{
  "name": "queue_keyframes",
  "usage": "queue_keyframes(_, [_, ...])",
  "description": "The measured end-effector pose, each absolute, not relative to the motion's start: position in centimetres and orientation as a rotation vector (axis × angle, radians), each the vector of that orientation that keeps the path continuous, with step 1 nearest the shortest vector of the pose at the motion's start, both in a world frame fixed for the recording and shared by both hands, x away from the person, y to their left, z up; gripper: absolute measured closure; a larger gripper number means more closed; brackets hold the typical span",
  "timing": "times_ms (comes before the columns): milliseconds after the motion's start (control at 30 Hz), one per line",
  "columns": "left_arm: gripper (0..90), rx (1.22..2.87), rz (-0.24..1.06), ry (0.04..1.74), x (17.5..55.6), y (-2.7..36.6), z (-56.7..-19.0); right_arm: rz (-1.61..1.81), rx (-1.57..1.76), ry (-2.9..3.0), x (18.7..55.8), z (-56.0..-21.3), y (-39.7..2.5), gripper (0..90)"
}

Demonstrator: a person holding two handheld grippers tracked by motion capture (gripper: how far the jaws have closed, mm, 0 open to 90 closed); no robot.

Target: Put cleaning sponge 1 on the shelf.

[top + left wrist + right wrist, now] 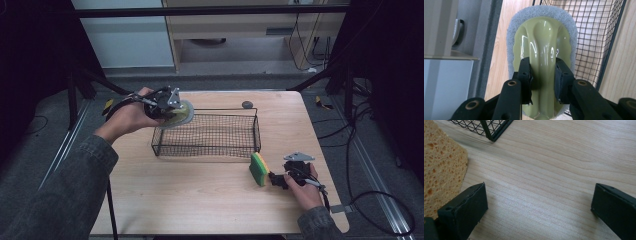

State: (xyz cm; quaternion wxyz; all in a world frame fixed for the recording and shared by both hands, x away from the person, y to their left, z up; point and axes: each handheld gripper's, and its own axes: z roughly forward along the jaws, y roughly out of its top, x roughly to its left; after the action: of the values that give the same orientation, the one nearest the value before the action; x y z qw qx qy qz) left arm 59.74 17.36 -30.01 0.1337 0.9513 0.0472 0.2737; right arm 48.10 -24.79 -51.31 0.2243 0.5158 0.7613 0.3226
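The left gripper (543, 79) pinches the light, slippery-looking scrubber (541, 50) by its stiff handle ridge over the wire basket (210, 131), while the right gripper (539, 202) gapes wide, seemingly empty, beside the soft sponge (259, 169).

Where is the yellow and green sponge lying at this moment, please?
In the high view, the sponge stands on edge on the table's right side, just outside the wire basket's near right corner, beside the open right gripper.

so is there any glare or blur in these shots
Left gripper view: bright glare streaks on the glossy green scrubber handle, with the tool shut on it. Right gripper view: the sponge at the left edge looks slightly soft. High view: dim and dark around the table.
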Motion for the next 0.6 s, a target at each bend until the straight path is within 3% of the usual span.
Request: queue_keyframes(600, [70.4,2.766,0.800,0.105,60.41,16.50,-30.67,0.890,1.423,2.101,48.10,-51.31,-24.79,0.8])
